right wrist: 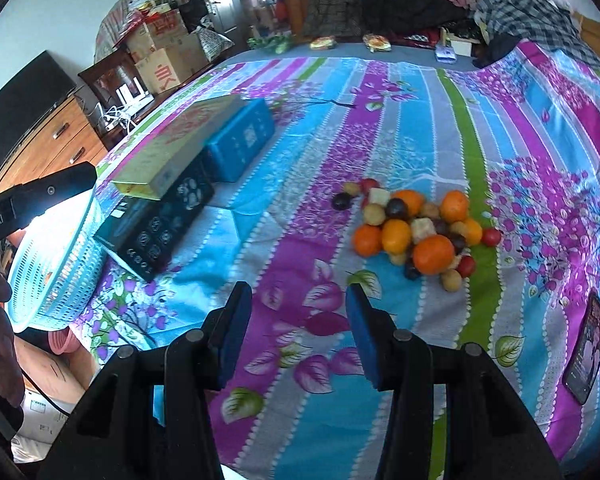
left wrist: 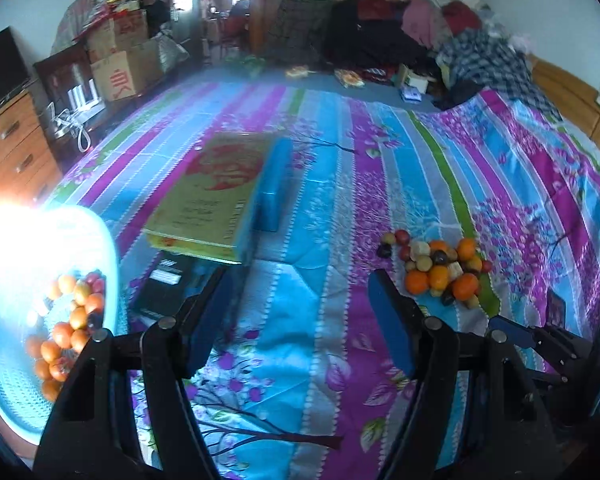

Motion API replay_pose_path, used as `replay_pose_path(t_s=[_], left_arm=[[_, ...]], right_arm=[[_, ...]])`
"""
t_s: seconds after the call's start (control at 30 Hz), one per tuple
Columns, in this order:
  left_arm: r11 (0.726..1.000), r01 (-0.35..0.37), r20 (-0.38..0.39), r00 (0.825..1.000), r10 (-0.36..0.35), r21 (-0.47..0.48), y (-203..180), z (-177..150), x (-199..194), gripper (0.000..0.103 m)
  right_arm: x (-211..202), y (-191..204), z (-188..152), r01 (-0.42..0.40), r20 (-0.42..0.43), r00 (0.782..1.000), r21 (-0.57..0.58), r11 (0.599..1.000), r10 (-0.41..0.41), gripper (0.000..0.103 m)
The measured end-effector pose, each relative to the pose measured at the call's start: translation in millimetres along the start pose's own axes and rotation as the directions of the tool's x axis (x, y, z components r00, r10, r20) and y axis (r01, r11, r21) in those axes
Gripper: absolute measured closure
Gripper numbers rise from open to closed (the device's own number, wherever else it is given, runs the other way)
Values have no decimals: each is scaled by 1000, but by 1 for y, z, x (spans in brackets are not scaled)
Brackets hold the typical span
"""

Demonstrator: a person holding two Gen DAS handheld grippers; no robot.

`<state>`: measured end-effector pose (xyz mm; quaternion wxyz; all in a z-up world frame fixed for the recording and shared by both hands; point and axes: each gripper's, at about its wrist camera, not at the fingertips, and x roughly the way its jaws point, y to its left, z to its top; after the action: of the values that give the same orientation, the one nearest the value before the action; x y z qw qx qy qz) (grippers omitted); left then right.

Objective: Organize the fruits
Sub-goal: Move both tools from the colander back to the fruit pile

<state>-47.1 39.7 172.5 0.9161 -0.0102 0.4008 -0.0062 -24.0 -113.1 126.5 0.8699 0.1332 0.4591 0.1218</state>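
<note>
Fruits are lying in a loose pile on the striped floral bedspread, ahead and slightly right of the right gripper, whose blue-padded jaws are standing apart with nothing between them. Bright orange tangerines are mixing with smaller dark plums, red cherry tomatoes, pale yellowish round fruits and a few cream-coloured cut chunks, all touching or overlapping one another.

Over in the left wrist view, the left gripper is also hovering with its jaws spread wide and gripping nothing; the same pile is sitting ahead to its right. To its left, a light blue perforated basket is already holding a cluster of tangerines and a couple of reddish fruits.

Further ahead and left of both tools, a yellow flat box is resting on a dark box, beside a blue box. A phone is lying at the right gripper's far right.

Strong glare is washing out the basket's upper rim, and the gripper frame is covering its lower part.
</note>
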Motion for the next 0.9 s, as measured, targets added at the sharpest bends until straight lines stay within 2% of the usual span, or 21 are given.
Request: replay_pose_path(t_s=[0.27, 0.47, 0.7, 0.9], left_arm=[[996, 11, -37, 999, -8, 89, -48, 3, 25, 32], [993, 18, -90, 996, -7, 118, -67, -1, 52, 32], [992, 32, -128, 992, -16, 118, -70, -3, 79, 32], [995, 14, -164, 986, 3, 102, -52, -5, 117, 34]], right_arm=[[11, -46, -7, 9, -10, 1000, 60, 998, -8, 51], [25, -73, -13, 14, -31, 999, 102, 995, -11, 51], [39, -93, -18, 30, -49, 999, 134, 991, -23, 51], [44, -103, -21, 37, -40, 999, 156, 987, -31, 51]])
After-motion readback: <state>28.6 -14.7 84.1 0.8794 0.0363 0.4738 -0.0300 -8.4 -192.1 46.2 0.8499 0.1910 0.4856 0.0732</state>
